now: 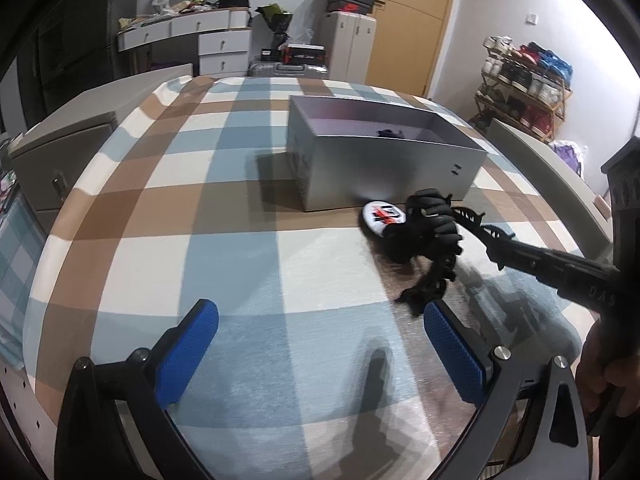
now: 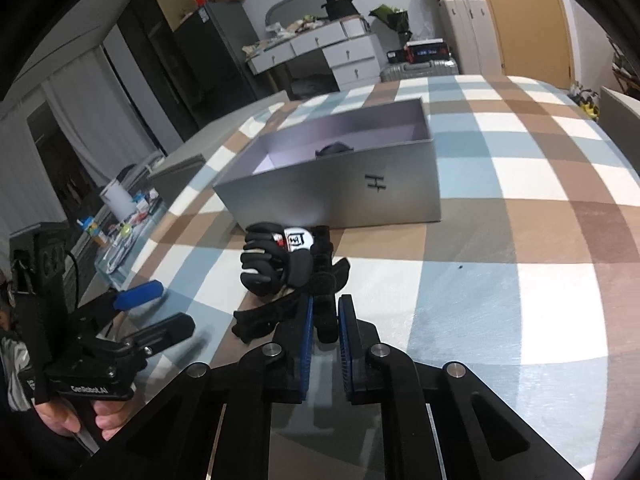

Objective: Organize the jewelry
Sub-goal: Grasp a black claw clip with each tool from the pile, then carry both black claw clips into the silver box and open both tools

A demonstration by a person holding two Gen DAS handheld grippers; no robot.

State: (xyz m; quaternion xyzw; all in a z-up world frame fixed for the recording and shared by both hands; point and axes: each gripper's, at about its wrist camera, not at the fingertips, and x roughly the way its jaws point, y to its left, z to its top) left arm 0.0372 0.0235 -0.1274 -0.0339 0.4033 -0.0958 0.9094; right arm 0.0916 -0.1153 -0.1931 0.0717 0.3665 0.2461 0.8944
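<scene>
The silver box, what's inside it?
Inside the silver box one small dark thing pokes above the front wall. That wall hides the floor, so I cannot tell what else lies there.

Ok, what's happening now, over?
Right hand-held gripper shut on black hair clip. Left hand-held gripper open, empty. Silver box ahead, path clear.

A lived-in bedroom — plaid bedspread (image 1: 248, 184), drawered dressing table (image 1: 192, 36), loaded shoe rack (image 1: 524, 84), wooden door (image 1: 412, 20).
</scene>
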